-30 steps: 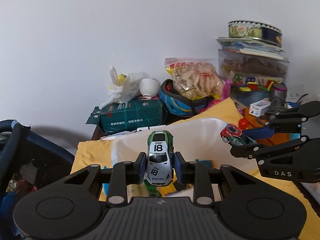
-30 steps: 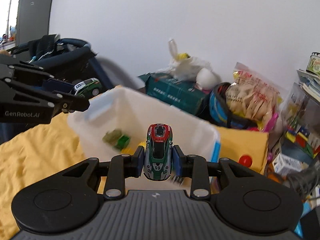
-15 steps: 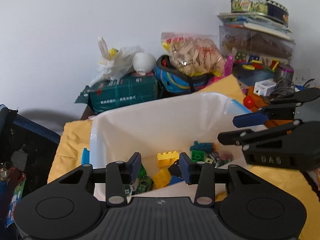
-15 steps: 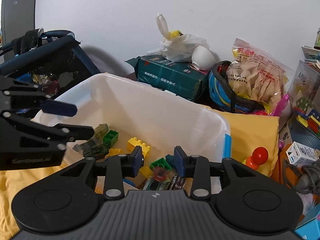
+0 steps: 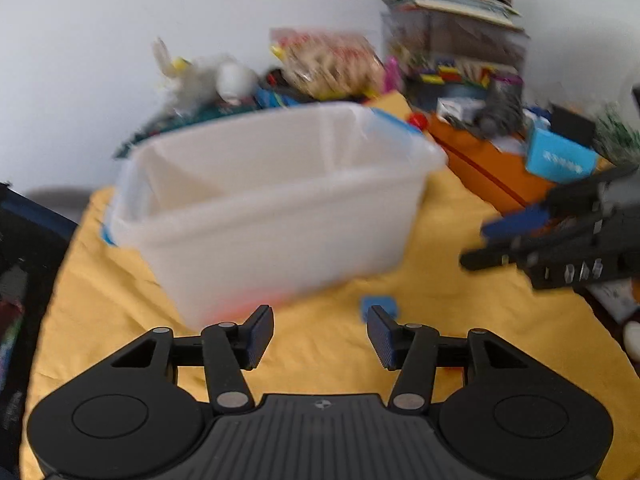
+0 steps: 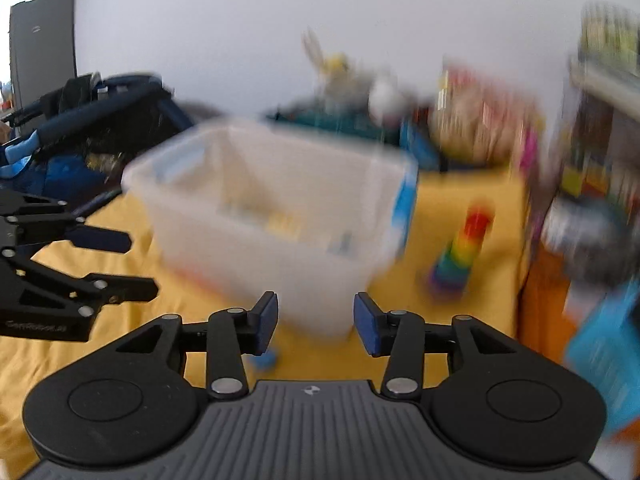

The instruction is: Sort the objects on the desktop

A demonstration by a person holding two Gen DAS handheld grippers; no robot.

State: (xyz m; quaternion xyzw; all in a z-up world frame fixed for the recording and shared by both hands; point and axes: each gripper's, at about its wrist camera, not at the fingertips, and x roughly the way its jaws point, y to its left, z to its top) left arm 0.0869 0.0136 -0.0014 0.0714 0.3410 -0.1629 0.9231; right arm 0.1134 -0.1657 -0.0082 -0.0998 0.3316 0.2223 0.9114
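A white plastic bin (image 5: 280,204) stands on the yellow cloth (image 5: 120,304); it also shows in the right wrist view (image 6: 272,216), blurred, with loose toys inside. My left gripper (image 5: 320,334) is open and empty, in front of the bin. My right gripper (image 6: 316,324) is open and empty, near the bin's front corner. A small blue piece (image 5: 380,306) lies on the cloth just beyond the left fingertips; it also shows in the right wrist view (image 6: 264,358). The right gripper shows at the right of the left view (image 5: 560,248).
A rainbow stacking toy (image 6: 460,252) stands on the cloth right of the bin. An orange box (image 5: 488,164), a blue box (image 5: 560,160) and stacked clutter (image 5: 452,52) fill the back right. A dark stroller (image 6: 92,136) stands at the left. Both views are motion-blurred.
Both grippers let the toy cars go over the bin, then opened wider and pulled back and down to the front of the bin.
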